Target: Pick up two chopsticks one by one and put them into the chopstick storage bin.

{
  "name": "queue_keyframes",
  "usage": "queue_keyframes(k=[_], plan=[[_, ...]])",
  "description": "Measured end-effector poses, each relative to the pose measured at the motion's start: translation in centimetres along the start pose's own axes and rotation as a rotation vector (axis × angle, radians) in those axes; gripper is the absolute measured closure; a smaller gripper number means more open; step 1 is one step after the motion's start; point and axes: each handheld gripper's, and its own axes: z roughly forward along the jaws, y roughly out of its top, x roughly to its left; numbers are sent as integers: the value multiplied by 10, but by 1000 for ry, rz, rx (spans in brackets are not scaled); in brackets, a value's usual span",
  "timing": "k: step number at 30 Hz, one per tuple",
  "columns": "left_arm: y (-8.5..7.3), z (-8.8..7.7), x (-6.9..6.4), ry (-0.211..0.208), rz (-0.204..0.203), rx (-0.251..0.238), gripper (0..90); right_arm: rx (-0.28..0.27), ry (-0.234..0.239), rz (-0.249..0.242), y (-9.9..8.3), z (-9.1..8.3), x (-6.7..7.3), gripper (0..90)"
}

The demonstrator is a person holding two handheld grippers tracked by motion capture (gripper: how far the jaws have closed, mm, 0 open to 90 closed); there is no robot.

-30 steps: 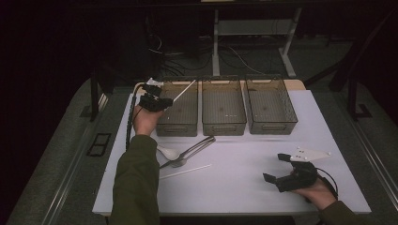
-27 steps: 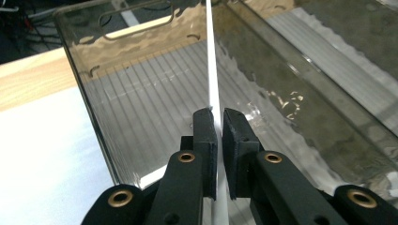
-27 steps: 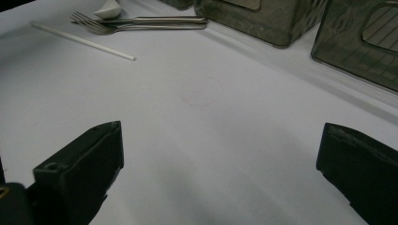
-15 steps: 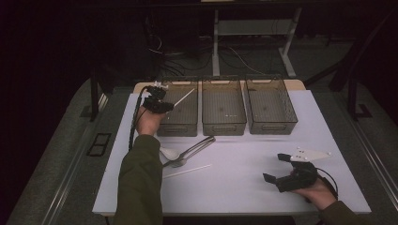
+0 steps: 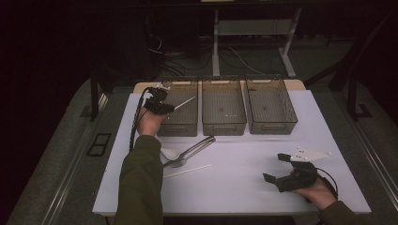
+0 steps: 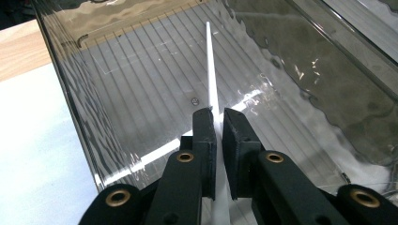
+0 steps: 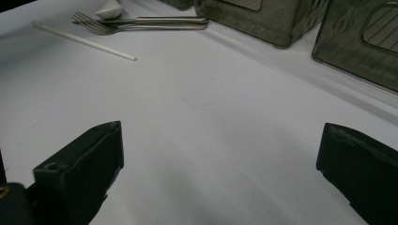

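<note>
My left gripper [image 6: 217, 123] clamped on white stick [image 6: 210, 65] over leftmost bin [image 5: 180, 123], stick tip pointing 2 o'clock, my right gripper [image 5: 277, 168] w/ jaws spread, nothing held, resting on table [image 5: 244, 187] at 5 o'clock.

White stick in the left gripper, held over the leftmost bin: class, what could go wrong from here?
1. The left gripper pinches the thin white stick near one end, so it could pivot or slip before release.
2. The stick points slantwise across the leftmost bin; dropped so, it may catch on the rim instead of lying flat.
3. The right gripper rests open on the table, far from the second white stick and the forks.
</note>
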Motion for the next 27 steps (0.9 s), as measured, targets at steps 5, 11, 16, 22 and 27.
queue_keyframes(k=[5, 11, 16, 22, 27], plan=[[1, -2, -2, -3, 14, -20, 752, 0, 0, -2, 0, 0, 0, 10], [2, -13, -4, -41, 24, -71, 681, -1, -1, -1, 0, 0, 0, 10], [4, -27, -9, -85, 70, -103, 590, -2, -3, 0, 0, -1, 0, 10], [0, -39, -18, -155, 101, -130, 498, -7, -8, 11, 0, -1, -1, 10], [-6, -49, -28, -204, 128, -149, 448, -13, -13, 8, 0, -3, -1, 10]])
